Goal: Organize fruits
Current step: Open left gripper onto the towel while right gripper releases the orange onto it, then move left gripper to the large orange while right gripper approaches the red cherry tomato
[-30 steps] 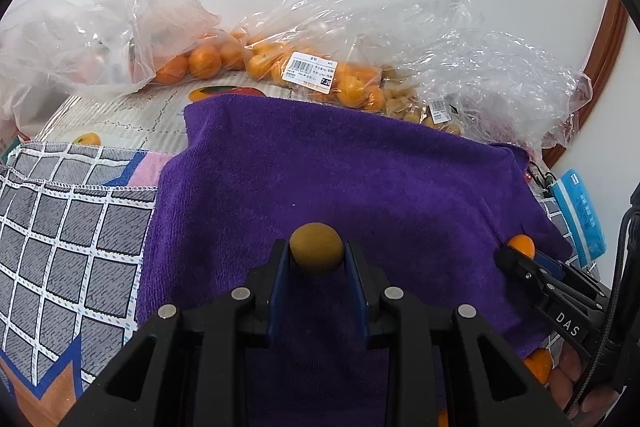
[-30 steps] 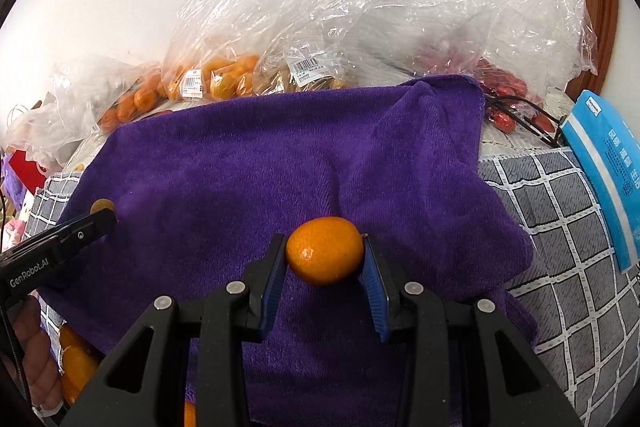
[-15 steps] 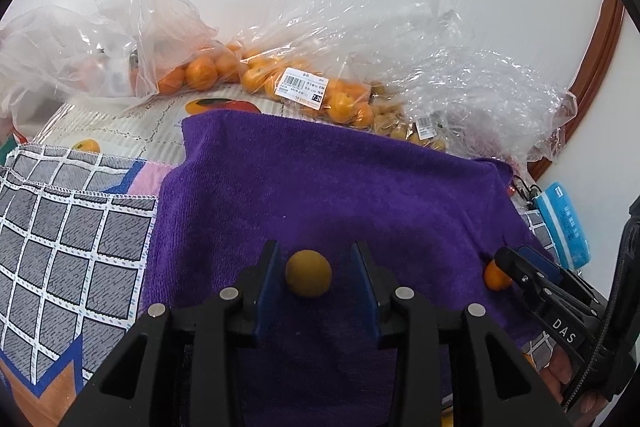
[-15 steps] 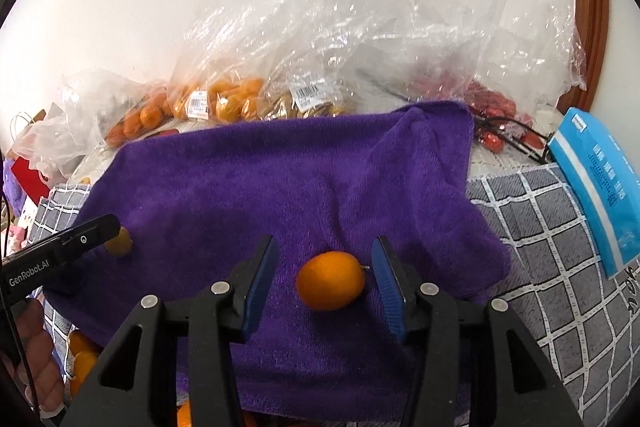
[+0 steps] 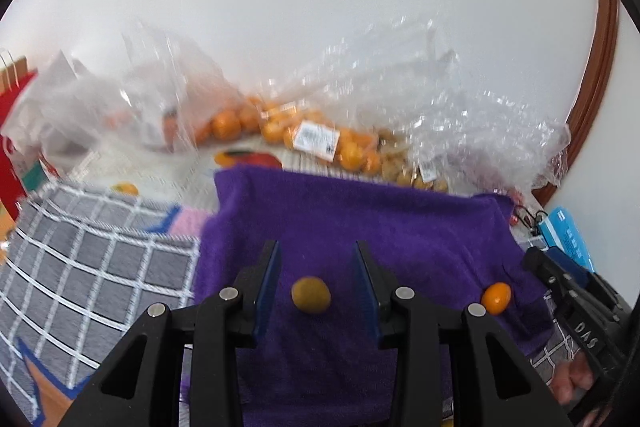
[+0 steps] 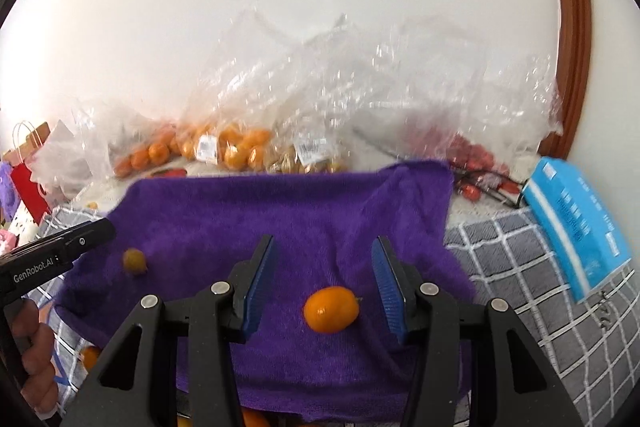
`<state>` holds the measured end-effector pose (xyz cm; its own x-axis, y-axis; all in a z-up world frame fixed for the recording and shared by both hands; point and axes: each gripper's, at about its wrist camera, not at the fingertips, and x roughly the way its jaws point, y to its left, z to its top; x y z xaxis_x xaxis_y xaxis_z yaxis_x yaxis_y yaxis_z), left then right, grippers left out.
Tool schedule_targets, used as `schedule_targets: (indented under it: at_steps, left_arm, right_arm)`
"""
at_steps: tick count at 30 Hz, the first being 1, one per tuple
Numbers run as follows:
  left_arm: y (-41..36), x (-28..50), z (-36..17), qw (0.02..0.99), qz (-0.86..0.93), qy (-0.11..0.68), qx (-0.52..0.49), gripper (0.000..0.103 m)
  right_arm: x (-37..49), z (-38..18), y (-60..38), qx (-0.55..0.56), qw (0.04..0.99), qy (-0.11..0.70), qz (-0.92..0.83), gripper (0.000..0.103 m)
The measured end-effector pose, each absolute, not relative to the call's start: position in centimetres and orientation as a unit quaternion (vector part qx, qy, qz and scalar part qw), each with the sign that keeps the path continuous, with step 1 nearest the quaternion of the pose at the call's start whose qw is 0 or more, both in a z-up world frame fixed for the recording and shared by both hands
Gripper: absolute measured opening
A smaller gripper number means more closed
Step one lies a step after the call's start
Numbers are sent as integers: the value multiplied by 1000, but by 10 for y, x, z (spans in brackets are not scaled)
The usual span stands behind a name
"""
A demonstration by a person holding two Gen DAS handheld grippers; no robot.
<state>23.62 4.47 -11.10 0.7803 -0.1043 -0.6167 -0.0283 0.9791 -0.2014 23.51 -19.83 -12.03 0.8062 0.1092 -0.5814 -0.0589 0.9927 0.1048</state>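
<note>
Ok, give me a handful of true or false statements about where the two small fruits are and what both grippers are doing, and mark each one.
1. The orange fruit lies on the purple towel. True.
2. The right gripper is clamped on the orange fruit. False: its jaws stand apart, clear of the fruit on both sides.
3. The yellowish-brown fruit lies loose between the fingers of the left gripper. True.
4. Both fruits sit inside a plastic bag. False: they lie on the towel; the plastic bags are behind it by the wall.
5. A blue box lies right of the towel. True.
</note>
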Motion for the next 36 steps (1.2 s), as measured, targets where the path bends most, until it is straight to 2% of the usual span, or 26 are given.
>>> schedule_targets:
  at_steps: [6,8,11,19,24,27,36]
  left_arm:
    - [46,211,-88,935,-40,338,-103,35]
    - [47,197,-86,933,-51,340,-110,42]
    - [50,177,-90,928,-63,352,-106,43]
    - [66,135,-121,919,-40,386,-74,43]
    - [78,120,-143,908,-28,410,-84,43]
    - [83,115,-156,904,-23,418,-86,43]
    - [88,113,-178,901,-27,423,-92,43]
  right_arm:
    - [205,-80,-204,76,942,321,65,49]
    - [190,-72,-204,75,942,319,68,49]
    - [168,-69,-203,77,943,316,73,49]
    - [127,-108,-200,68,925,367,68,48]
    - [114,-146,-203,88,907,407,69,37]
    - [109,-160,-200,91,900,418,78,35]
    - [104,-176,-177,72,897,424,101,34]
